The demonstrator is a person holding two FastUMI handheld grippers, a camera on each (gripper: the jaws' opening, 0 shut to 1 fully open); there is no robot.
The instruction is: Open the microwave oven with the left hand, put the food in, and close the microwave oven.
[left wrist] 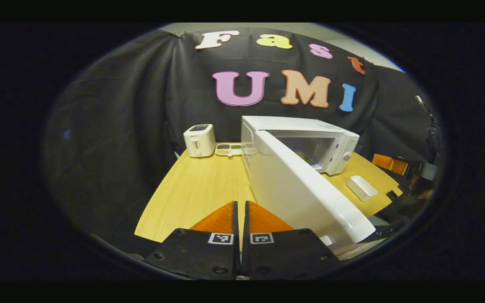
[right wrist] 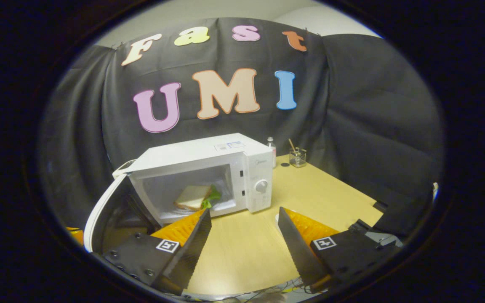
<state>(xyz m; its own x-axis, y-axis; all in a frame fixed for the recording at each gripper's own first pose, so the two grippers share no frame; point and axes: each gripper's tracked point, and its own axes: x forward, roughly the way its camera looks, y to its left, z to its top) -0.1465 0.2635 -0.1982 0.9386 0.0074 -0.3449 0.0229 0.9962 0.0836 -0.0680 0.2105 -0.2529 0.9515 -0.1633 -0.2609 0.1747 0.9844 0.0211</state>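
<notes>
A white microwave oven stands on the wooden table, and its door is swung wide open to the left. Inside the cavity lies a sandwich with a green leaf sticking out. My right gripper is open in front of the oven, with nothing between its fingers. In the left gripper view the microwave oven is ahead and its open door reaches toward me, just right of my left gripper. That gripper is shut on nothing and sits beside the door's outer face.
A white toaster and a divided tray stand at the table's far edge. A small white container lies right of the oven. A bottle and a glass with sticks stand behind the oven. The wooden table has bare room on the right.
</notes>
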